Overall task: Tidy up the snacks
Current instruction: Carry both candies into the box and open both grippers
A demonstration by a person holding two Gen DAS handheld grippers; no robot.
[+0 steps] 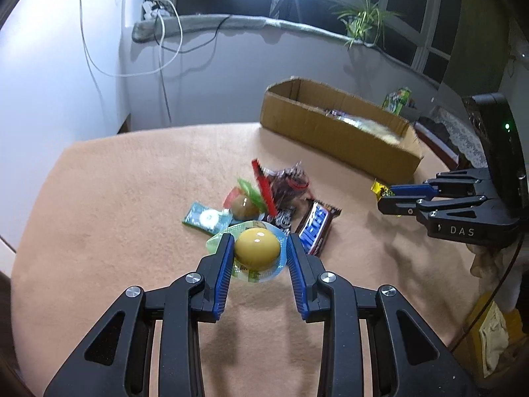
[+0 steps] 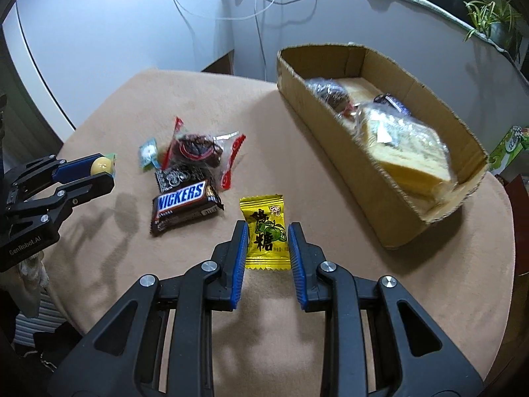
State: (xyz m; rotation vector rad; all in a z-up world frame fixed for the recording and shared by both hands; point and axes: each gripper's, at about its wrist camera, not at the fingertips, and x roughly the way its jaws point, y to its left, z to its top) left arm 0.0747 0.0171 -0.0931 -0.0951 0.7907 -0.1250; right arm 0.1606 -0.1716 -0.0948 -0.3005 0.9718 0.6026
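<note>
My left gripper is shut on a yellow jelly cup with a green-rimmed lid, held just above the tan table; it also shows in the right wrist view. My right gripper is shut on a yellow candy packet that lies on the table; in the left wrist view the gripper pinches that packet. A Snickers bar, a dark wrapped snack and a small green packet lie in a pile between the grippers. A cardboard box holds wrapped bread and other snacks.
The round table is covered in tan cloth. The box stands at its far right, near the edge. A wall with hanging cables is behind. A green carton sits beyond the box. A second jelly cup lies in the pile.
</note>
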